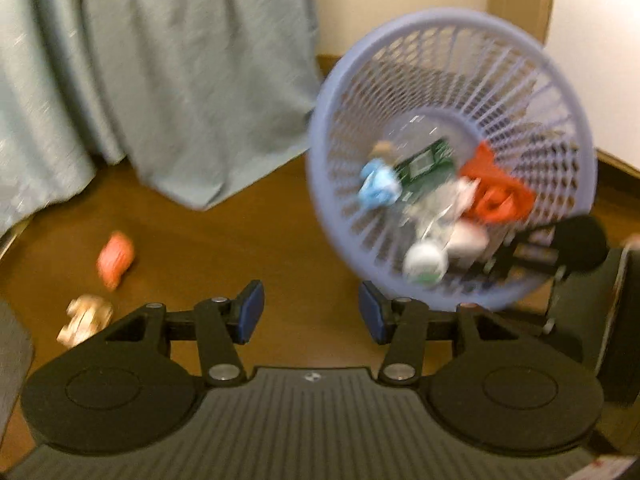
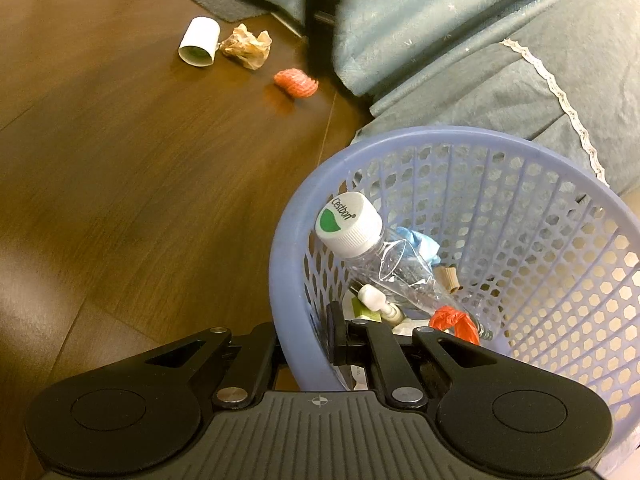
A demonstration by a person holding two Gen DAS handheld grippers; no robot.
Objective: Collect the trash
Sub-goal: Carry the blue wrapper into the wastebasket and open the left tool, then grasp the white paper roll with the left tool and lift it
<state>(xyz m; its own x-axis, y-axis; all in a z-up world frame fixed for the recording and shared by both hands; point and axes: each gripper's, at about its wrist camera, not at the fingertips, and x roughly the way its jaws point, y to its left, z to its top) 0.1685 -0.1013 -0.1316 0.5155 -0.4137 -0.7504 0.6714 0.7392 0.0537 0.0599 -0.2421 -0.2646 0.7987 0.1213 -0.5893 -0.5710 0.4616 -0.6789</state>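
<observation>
Right gripper pinches the one basket by its rim; left gripper spread, empty; three scraps on open floor.

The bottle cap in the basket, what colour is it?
White, with a green mark on top: the bottle cap shows best in the right wrist view.

Left tool open over floor; tilted basket holds trash
</observation>
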